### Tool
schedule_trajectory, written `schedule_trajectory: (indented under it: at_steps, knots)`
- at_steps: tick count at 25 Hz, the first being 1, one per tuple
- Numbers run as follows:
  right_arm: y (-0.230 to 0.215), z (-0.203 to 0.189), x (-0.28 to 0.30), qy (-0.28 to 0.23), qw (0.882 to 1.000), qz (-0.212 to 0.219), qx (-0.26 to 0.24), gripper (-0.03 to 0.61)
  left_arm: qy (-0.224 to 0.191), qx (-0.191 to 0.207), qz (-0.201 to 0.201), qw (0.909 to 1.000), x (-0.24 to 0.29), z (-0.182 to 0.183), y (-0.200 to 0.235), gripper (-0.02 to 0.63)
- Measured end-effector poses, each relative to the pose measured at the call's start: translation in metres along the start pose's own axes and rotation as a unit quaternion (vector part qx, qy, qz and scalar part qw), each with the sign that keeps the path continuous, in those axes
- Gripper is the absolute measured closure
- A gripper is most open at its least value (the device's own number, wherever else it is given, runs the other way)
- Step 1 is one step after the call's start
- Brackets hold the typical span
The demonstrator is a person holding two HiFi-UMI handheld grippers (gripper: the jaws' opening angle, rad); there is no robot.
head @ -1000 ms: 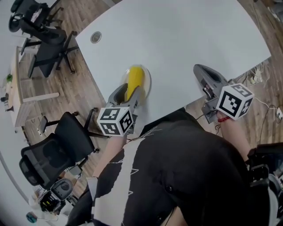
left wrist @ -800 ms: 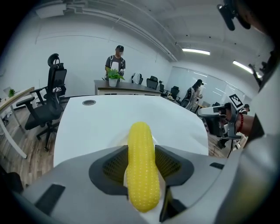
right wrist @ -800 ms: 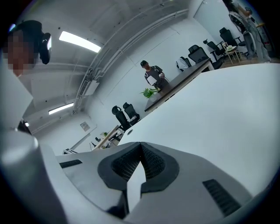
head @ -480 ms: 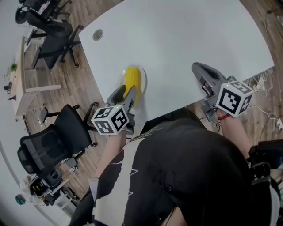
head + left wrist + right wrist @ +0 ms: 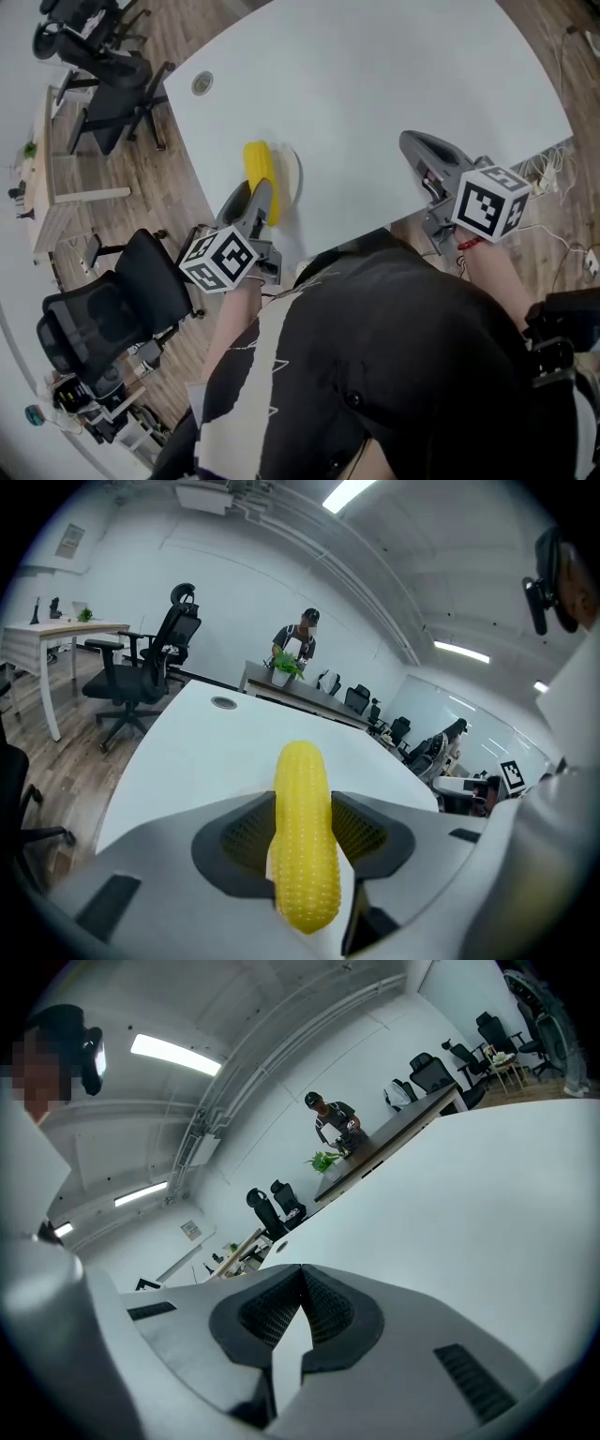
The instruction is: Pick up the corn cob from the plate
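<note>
Where the left gripper (image 5: 255,200) sits at centre left of the head view, its jaws clamp the corn cob (image 5: 259,167) and hide its near end. Only a sliver of the plate (image 5: 294,174) shows beside it; whether they touch is unclear. The right gripper (image 5: 419,150), at centre right, is closed and empty.

Black office chairs (image 5: 101,314) stand on wooden floor (image 5: 141,204).

head view: steeply down | gripper views: along jaws, close | shared: table (image 5: 375,94)
</note>
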State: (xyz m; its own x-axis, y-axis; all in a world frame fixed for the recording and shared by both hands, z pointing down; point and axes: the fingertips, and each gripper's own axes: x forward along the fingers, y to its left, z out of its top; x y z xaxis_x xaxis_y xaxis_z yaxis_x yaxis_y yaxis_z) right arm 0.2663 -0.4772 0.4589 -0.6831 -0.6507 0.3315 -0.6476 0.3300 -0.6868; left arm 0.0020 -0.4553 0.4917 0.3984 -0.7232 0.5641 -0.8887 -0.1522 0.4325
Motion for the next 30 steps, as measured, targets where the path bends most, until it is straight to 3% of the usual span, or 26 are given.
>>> schedule_trajectory:
  at_steps: [9,21,30]
  knots:
    - [0.024,0.012,0.0,-0.018,0.999,0.005,-0.027,0.565,-0.068,-0.055,-0.052,0.9948,-0.014,0.036,-0.012,0.422]
    - [0.116,-0.006,0.021,-0.021,0.995,0.032,-0.087,0.565,-0.163,-0.084,-0.157,0.9704,-0.088,0.074,-0.026,0.422]
    - [0.19,-0.053,0.043,-0.007,0.993,0.049,-0.107,0.565,-0.175,-0.092,-0.157,0.9675,-0.156,0.058,0.021,0.423]
